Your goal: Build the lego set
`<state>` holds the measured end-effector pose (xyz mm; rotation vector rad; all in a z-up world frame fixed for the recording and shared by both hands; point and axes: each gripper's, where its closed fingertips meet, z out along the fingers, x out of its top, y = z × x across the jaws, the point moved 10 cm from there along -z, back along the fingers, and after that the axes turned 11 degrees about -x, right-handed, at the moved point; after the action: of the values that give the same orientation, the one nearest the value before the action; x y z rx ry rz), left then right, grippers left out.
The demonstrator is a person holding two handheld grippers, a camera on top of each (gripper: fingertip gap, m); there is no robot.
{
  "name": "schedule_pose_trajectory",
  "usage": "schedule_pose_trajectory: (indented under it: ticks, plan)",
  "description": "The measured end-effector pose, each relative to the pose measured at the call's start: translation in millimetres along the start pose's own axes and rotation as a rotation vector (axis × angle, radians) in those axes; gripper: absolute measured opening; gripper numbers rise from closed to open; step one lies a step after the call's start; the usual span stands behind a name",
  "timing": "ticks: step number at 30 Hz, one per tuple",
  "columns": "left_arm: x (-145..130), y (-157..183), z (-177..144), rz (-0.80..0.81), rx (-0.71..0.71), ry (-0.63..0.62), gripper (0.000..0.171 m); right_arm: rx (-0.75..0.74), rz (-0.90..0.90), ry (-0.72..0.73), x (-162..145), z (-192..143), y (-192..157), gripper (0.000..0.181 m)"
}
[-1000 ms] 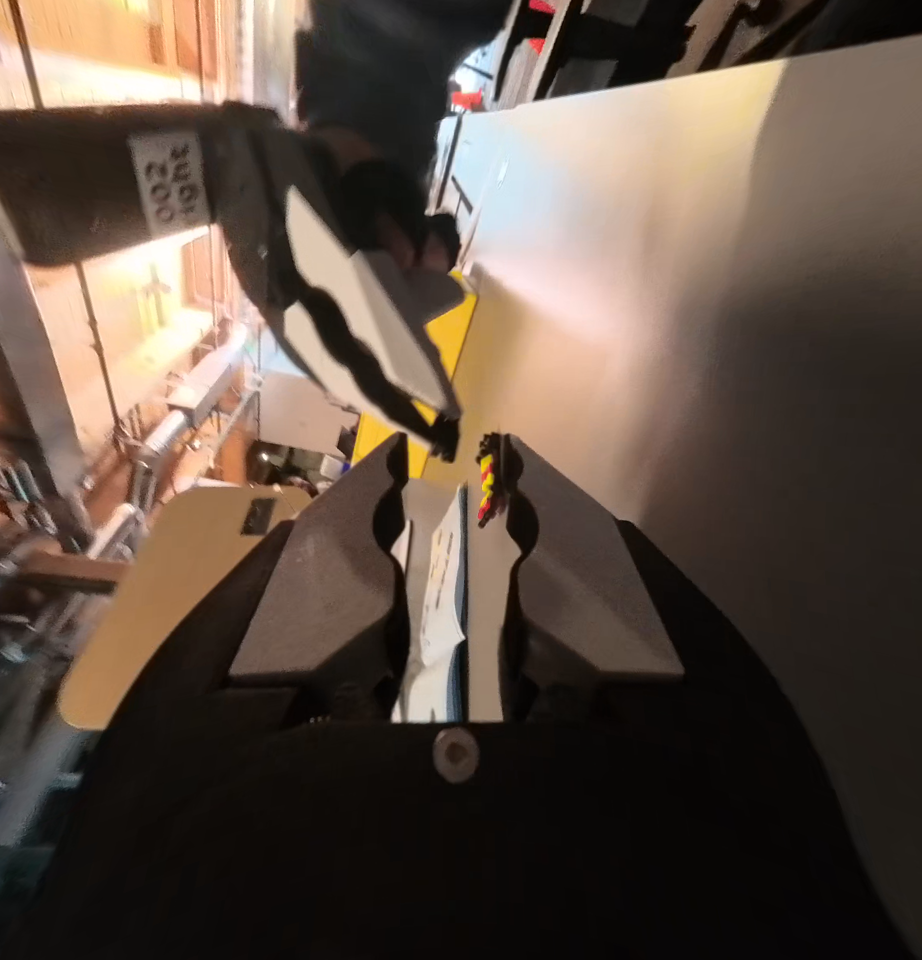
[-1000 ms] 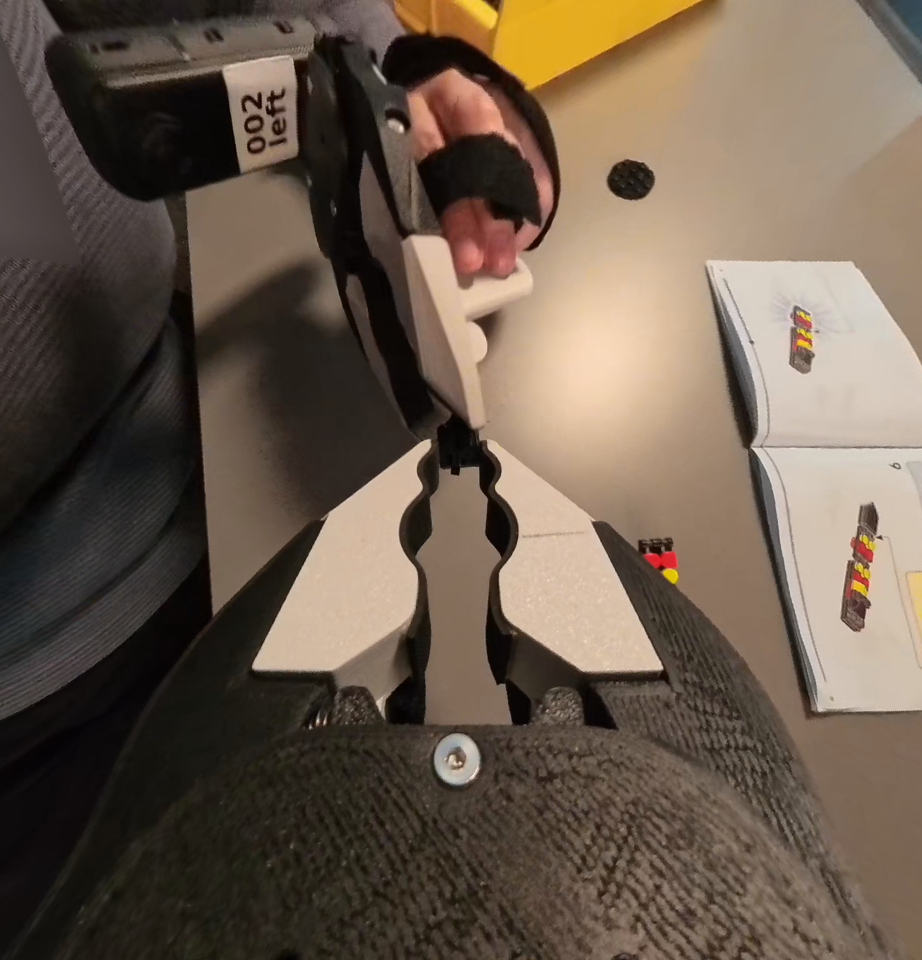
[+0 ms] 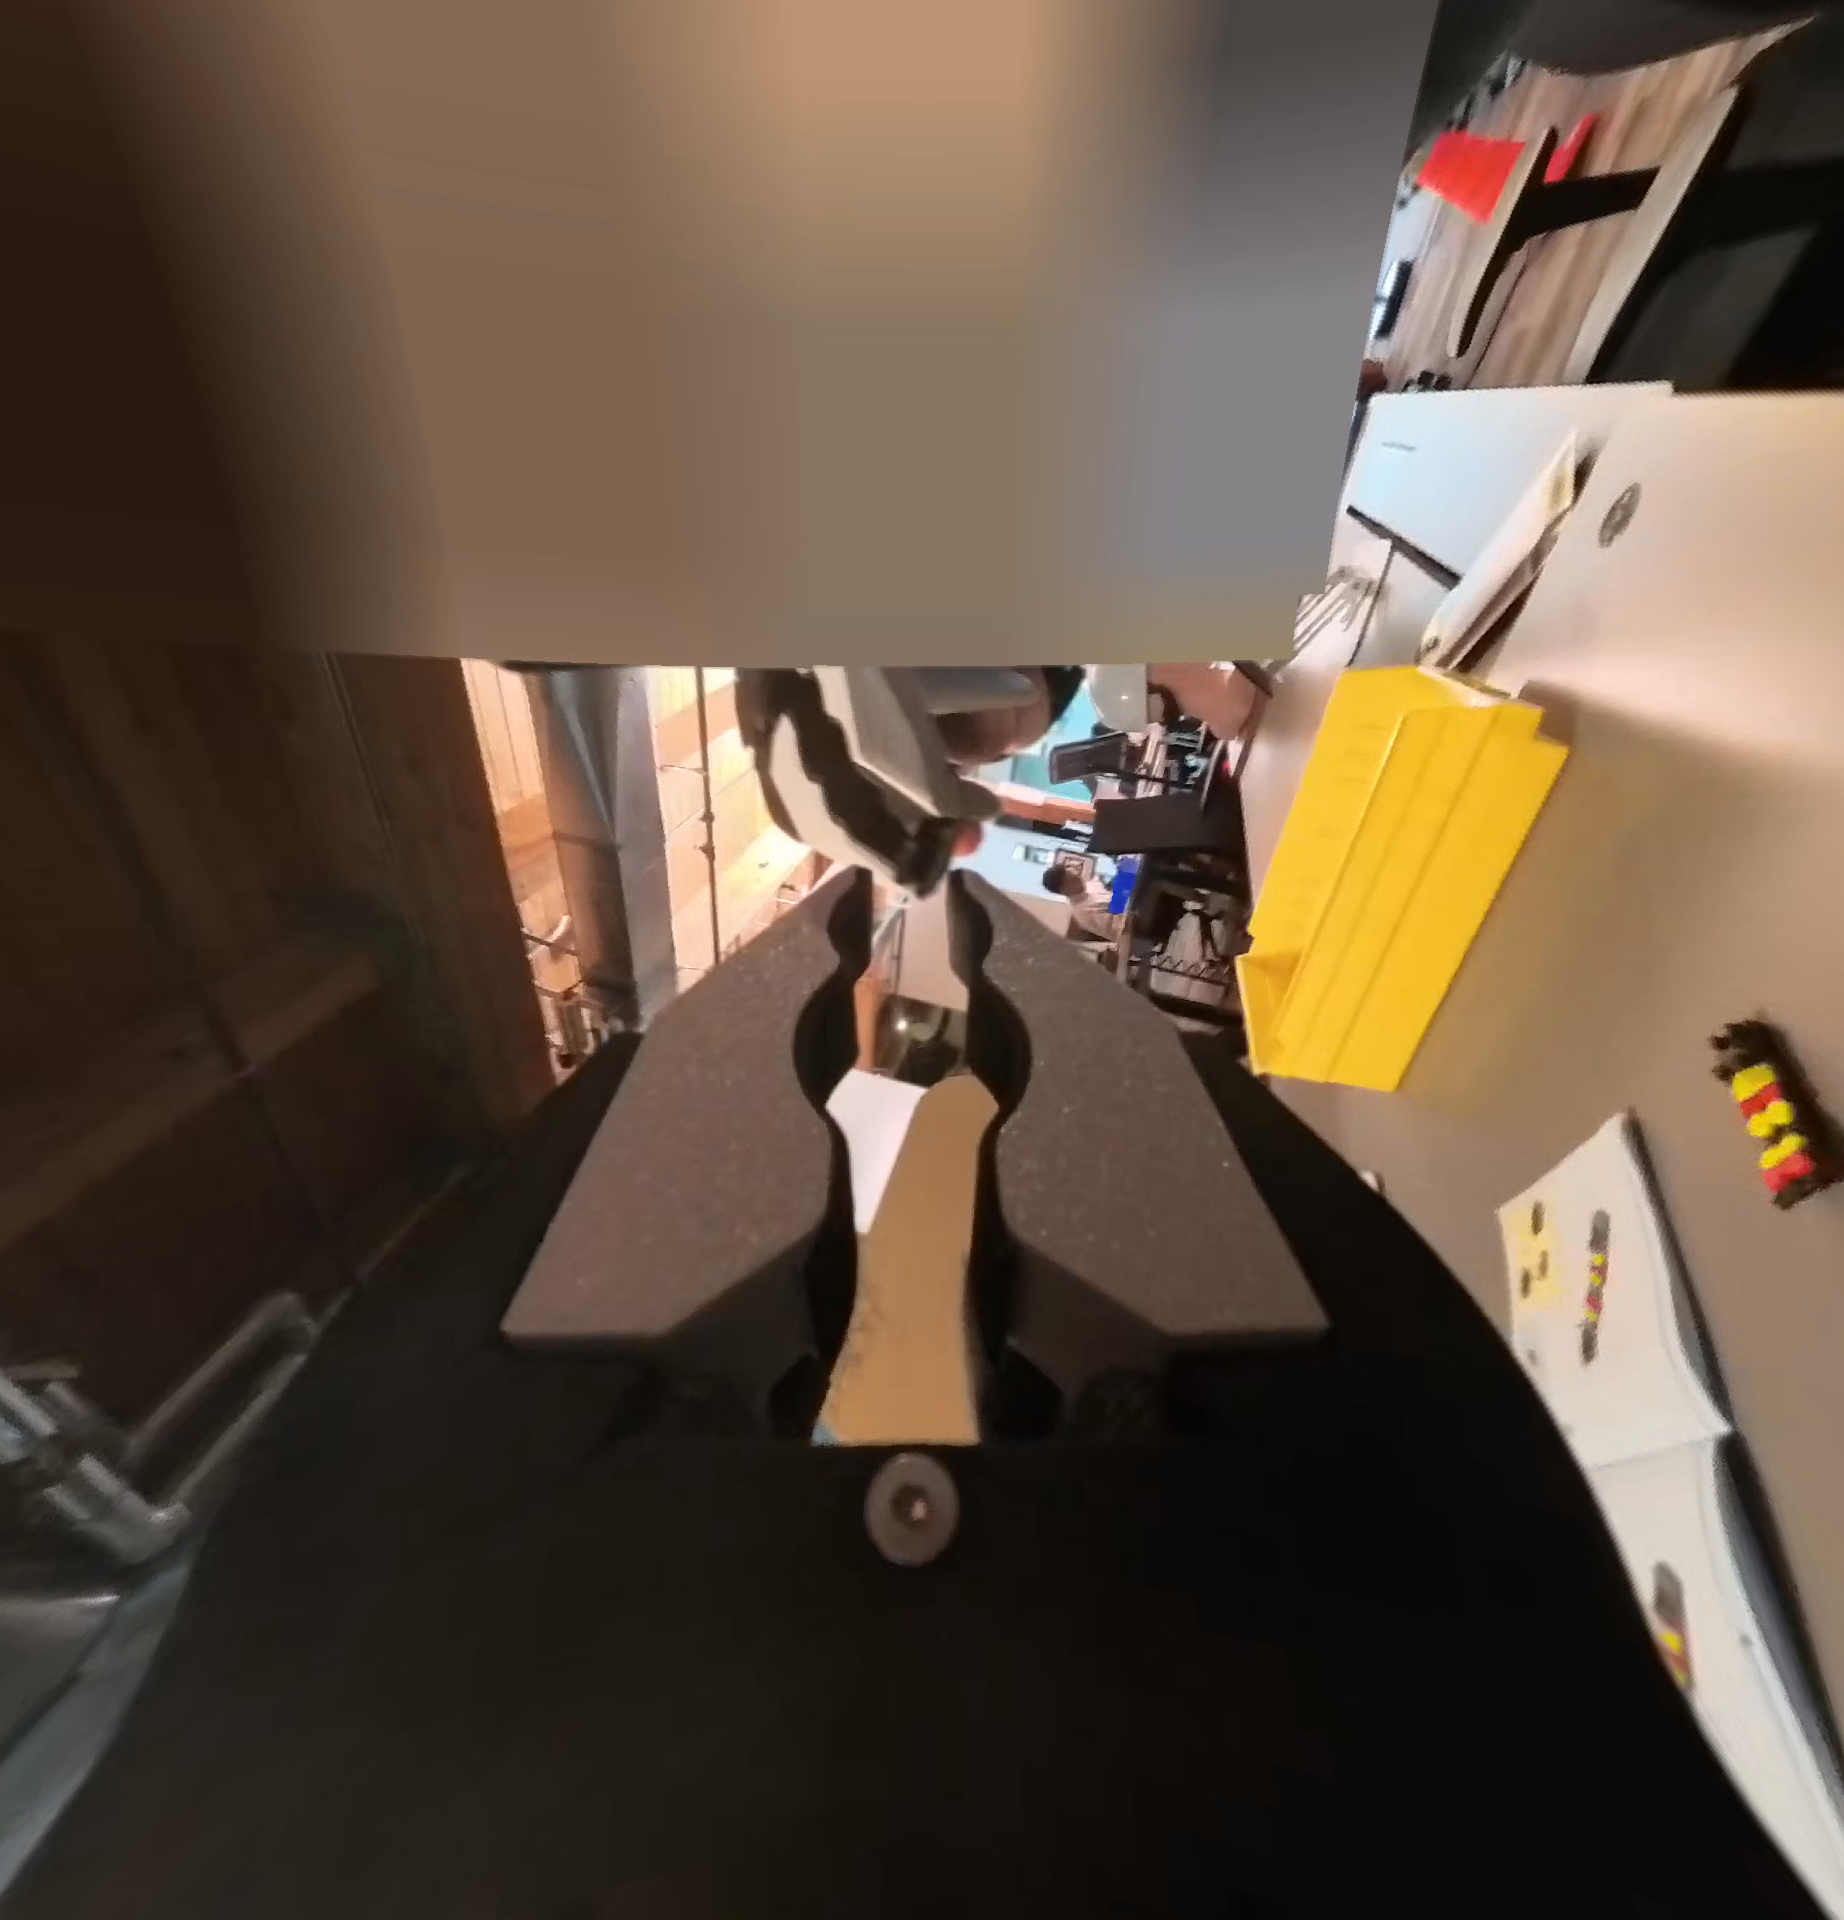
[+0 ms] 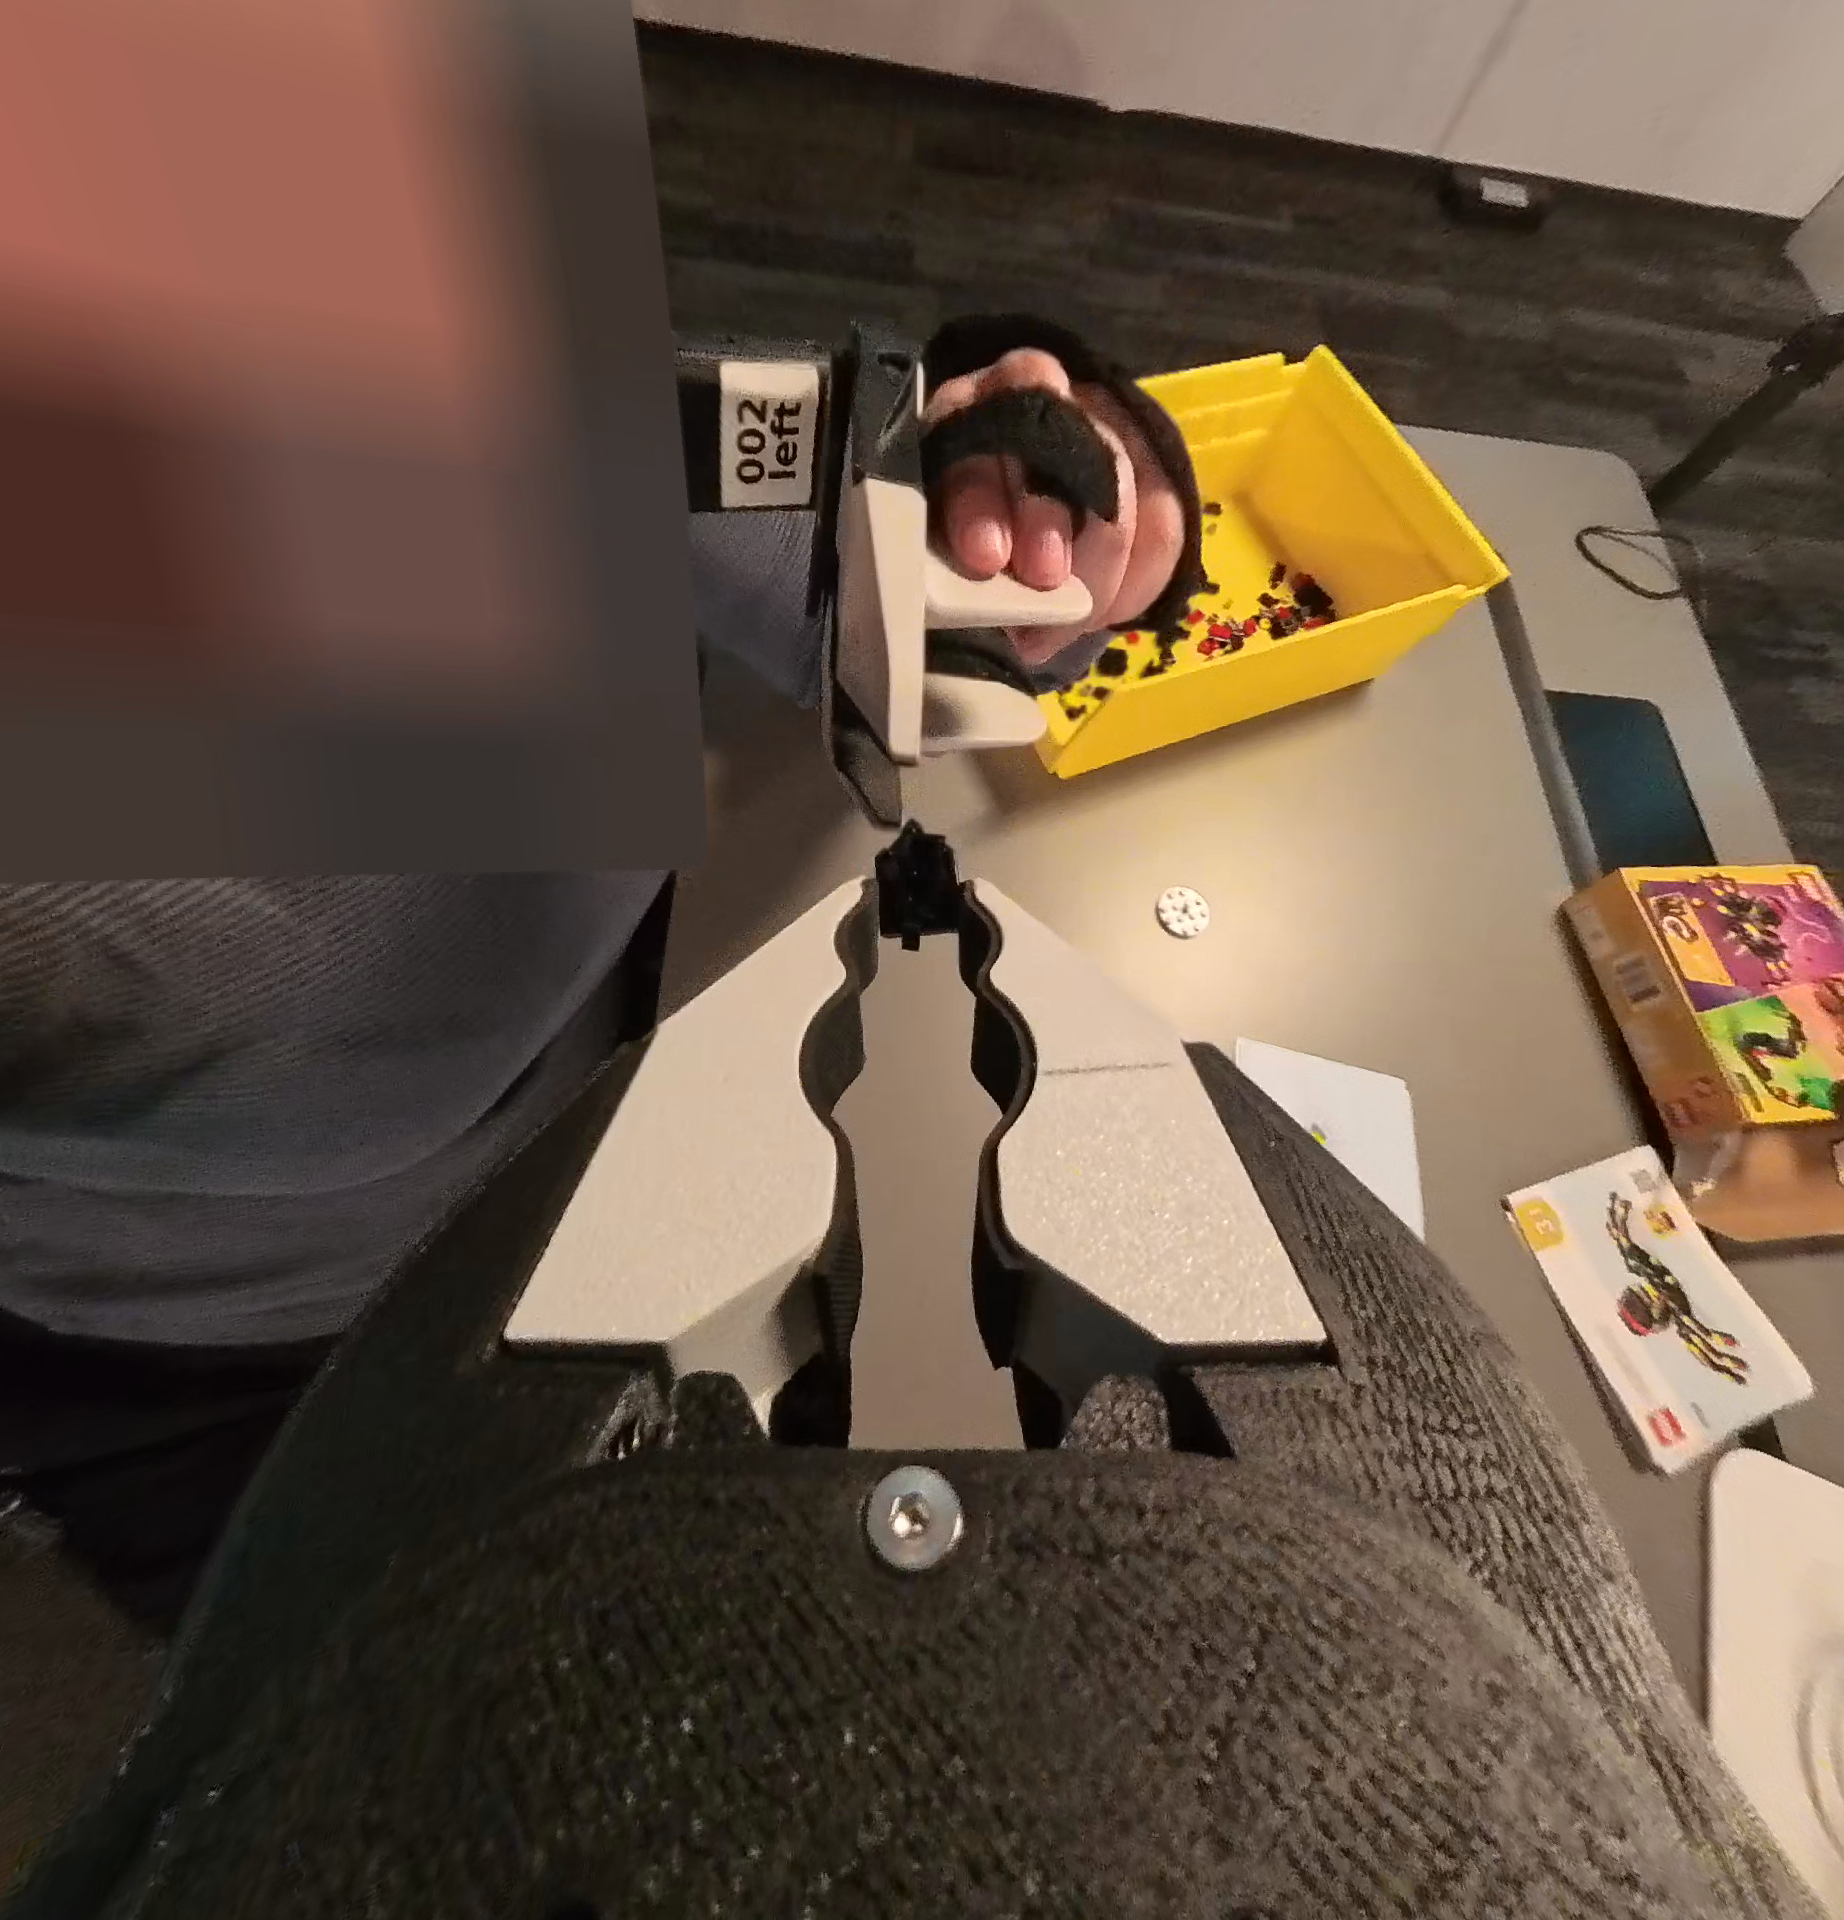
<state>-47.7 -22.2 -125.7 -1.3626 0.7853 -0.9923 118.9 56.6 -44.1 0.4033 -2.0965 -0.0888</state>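
Black and small, the lego piece (image 4: 916, 891) sat pinched at the tips of the right gripper (image 4: 918, 904), held in the air off the tabletop's (image 4: 1313, 831) near edge. The left gripper (image 3: 905, 902) hung just beside it, fingers narrowly apart and empty. With so shallow a pinch, the piece could twist or pop free under pressure.

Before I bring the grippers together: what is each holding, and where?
Right gripper pinches a small black lego piece by its lower sides, at the fingertips. Left gripper holds nothing.

Bare tabletop (image 4: 1261, 831) in front of yellow bin (image 4: 1406, 634), white round piece (image 4: 1183, 913) there, box (image 4: 1749, 997) and booklet (image 4: 1656, 1299) farther right
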Motion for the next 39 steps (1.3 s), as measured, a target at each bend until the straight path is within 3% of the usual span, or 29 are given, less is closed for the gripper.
schedule_pose_trajectory:
  ticks: [10, 22, 26, 31, 36, 39]
  plan:
    - [3.4, 4.7, -0.6, 0.036, -0.112, -0.038, 0.011, 0.027, 0.012, -0.016, -3.3, 11.8, -2.5, 0.013]
    - [2.7, 6.0, -0.7, 0.075, -0.072, -0.032, 0.002, 0.03, 0.025, 0.017, -3.6, 12.7, -4.8, 0.013]
    - [2.2, 3.5, -3.0, 0.07, -0.061, -0.029, 0.002, -0.041, -0.004, 0.06, -1.2, 11.3, -9.3, 0.013]
    - [-3.7, -7.3, -11.6, -0.038, -0.084, 0.017, 0.002, -0.381, -0.325, 0.125, -0.6, 5.8, -27.3, 0.032]
    - [-9.0, -11.4, -15.7, -0.089, -0.124, 0.027, 0.002, -0.701, -0.831, 0.025, -4.5, 21.4, -64.2, 0.02]
    - [-10.8, -11.6, -15.5, -0.101, -0.139, 0.023, 0.002, -0.81, -0.984, -0.018, -6.1, 31.2, -77.0, 0.013]
